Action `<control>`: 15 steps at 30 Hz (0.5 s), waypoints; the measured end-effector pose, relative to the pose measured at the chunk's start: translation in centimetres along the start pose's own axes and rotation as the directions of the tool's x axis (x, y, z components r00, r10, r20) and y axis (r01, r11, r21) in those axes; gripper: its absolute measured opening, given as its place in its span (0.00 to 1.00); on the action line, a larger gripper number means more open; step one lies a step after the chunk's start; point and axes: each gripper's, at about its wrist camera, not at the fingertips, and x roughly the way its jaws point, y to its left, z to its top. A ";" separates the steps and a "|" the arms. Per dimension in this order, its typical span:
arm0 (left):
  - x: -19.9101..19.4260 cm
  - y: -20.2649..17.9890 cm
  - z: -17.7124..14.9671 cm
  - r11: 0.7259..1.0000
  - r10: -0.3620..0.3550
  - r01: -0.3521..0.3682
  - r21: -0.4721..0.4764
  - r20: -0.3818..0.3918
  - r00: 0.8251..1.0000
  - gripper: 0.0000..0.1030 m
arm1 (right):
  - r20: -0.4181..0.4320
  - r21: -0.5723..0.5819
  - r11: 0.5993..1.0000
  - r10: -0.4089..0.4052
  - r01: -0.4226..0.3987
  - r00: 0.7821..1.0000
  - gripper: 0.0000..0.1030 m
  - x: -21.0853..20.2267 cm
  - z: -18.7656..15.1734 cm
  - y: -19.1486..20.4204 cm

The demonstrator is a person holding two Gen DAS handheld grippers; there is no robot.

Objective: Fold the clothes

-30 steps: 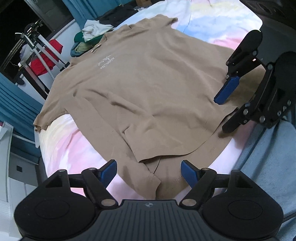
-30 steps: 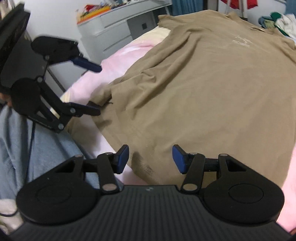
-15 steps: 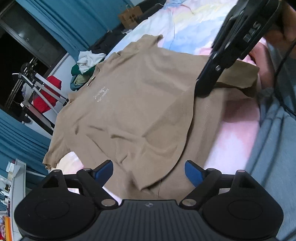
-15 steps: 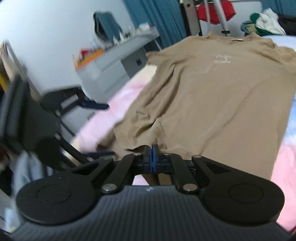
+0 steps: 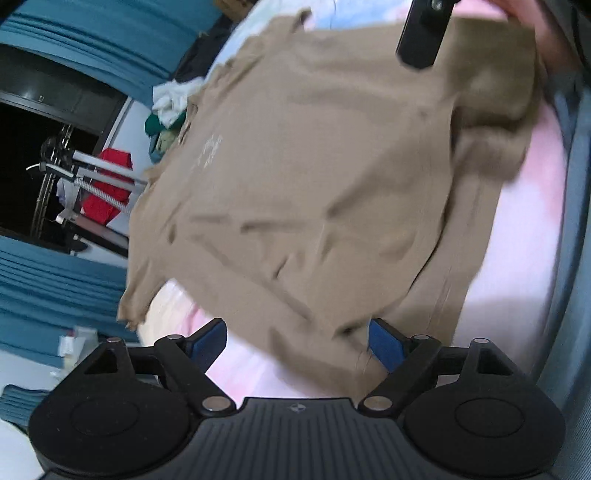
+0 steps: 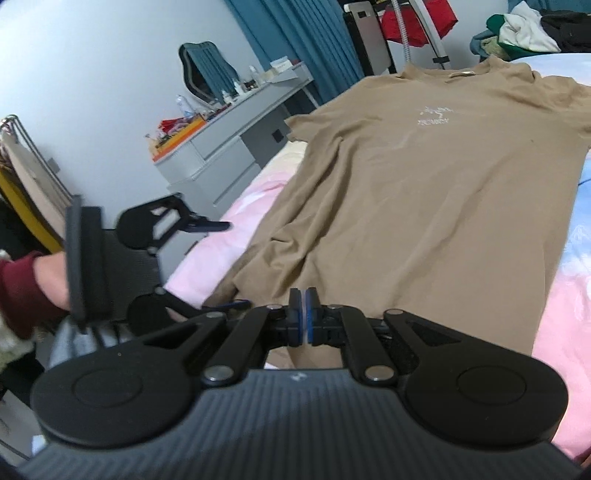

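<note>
Claw states: right claw point(image 6: 304, 317) pinches tan shirt point(image 6: 424, 192) hem on bed point(image 6: 576, 295); left claw point(image 5: 297, 341) gapes wide.

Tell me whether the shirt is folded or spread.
Mostly spread: the shirt lies flat on the bed, its hem pinched by the shut right gripper.

1. Setting: a home bedroom.
2. Bed point(image 6: 561, 306) with pastel pink and blue sheet fills most of both views.
3. Teal curtains point(image 6: 295, 40) hang full length by the wall.
4. Grey worktop point(image 6: 229, 122) with drawers, cluttered with bottles and small items; office chair point(image 6: 203, 70) behind it.
5. Heap of loose clothes point(image 6: 524, 26) at the bed's far end; red garment point(image 5: 110, 184) on a metal stand.
</note>
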 end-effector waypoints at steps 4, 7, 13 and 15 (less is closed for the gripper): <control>0.3 2.1 -2.7 0.999 0.013 -0.016 -0.050 -0.064 0.998 0.83 | -0.012 -0.033 0.999 -0.003 0.003 1.000 0.11 0.6 -0.2 0.5; 0.4 3.3 -4.3 0.994 0.052 -0.062 -0.085 -0.111 0.992 0.83 | -0.021 -0.114 0.993 -0.014 0.011 1.000 0.38 1.2 -0.5 1.9; -0.5 5.0 -6.1 0.980 0.038 -0.059 -0.188 -0.113 0.993 0.82 | -0.031 -0.264 0.963 -0.057 0.047 0.998 0.49 2.6 -1.2 4.4; -1.4 5.5 -6.0 0.976 0.031 -0.047 -0.213 -0.077 0.997 0.82 | -0.061 -0.293 0.954 -0.090 0.068 0.994 0.48 3.3 -1.5 4.8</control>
